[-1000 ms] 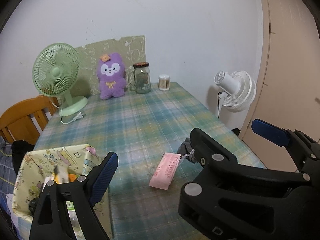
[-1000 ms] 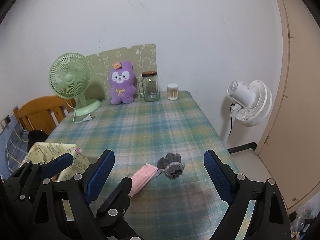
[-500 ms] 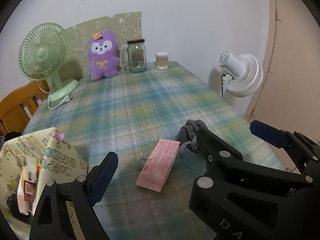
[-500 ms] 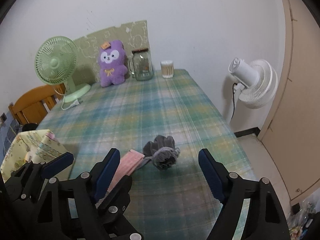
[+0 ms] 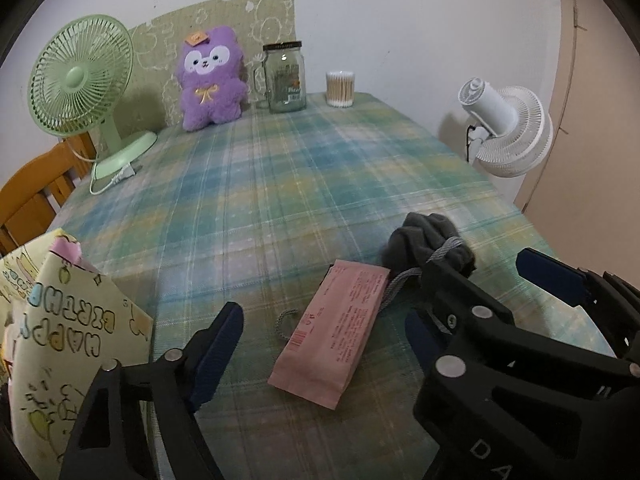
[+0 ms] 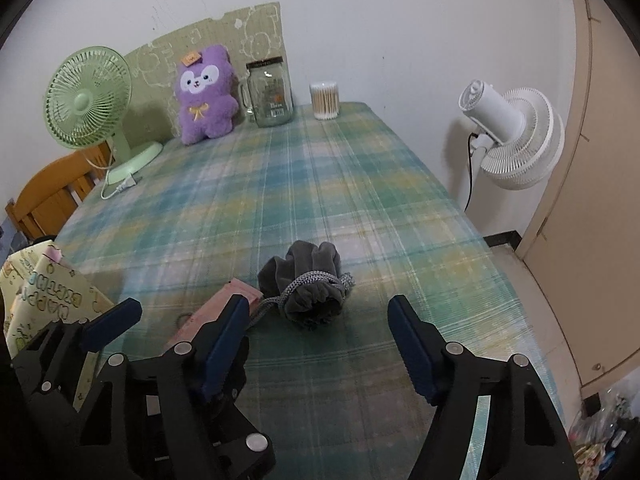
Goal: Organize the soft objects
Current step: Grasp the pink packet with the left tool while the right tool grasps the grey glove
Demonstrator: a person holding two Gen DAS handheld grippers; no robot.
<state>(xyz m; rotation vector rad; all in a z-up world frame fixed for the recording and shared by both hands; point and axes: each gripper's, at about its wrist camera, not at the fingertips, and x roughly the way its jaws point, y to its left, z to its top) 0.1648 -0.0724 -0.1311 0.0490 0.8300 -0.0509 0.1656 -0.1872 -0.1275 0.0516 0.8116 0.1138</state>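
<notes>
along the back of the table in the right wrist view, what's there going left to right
green fan → purple plush toy → glass jar → cotton swab tub

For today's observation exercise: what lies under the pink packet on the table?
Under the pink packet shows the plaid tablecloth; a grey cord from the grey pouch runs beneath its edge. Anything else underneath is covered.

Pink packet, grey pouch, purple plush, blue-green plaid tablecloth.
</notes>
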